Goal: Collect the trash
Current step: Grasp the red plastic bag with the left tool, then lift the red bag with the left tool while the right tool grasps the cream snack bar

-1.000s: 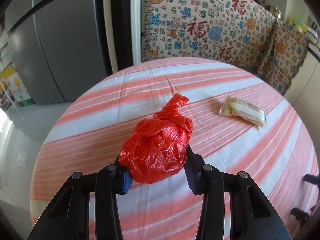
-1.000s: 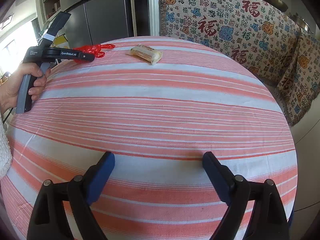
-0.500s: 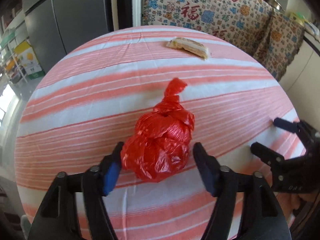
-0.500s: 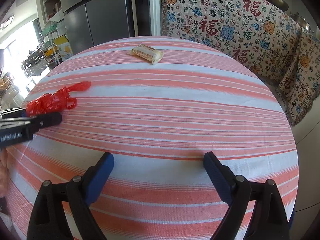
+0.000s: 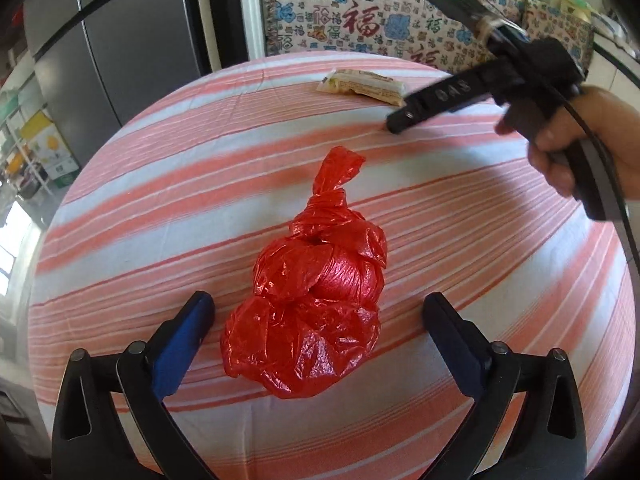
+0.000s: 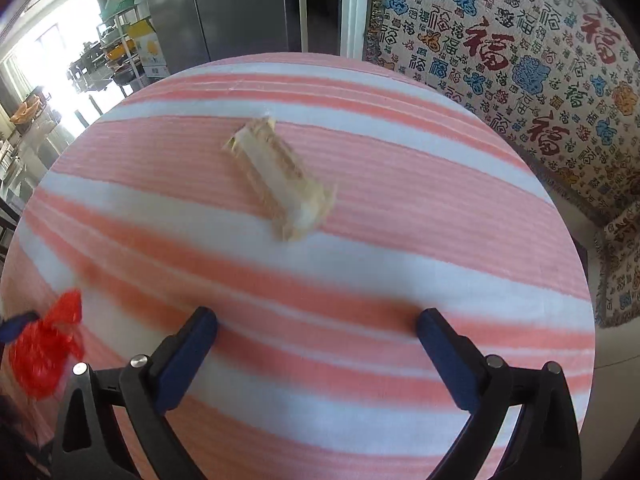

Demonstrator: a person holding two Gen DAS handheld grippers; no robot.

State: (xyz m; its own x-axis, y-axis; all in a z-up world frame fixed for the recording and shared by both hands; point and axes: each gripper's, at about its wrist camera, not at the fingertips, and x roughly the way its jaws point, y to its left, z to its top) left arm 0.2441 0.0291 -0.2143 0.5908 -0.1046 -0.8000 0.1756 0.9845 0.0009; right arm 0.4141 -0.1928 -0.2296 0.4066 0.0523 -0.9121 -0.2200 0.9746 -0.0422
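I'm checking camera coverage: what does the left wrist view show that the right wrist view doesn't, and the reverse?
Only the left wrist view shows the right hand holding its gripper, and the left gripper open around the whole red bag. Only the right wrist view shows the right gripper open, empty, facing the wrapper, plus a bright window. Both show bag, wrapper, striped table, fridge and patterned cloth.

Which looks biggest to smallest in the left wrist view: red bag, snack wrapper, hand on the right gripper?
1. red bag, by far the largest, though it sits nearest the camera.
2. hand on the right gripper; partly cut off at the frame edge.
3. snack wrapper, smallest, but farthest away.
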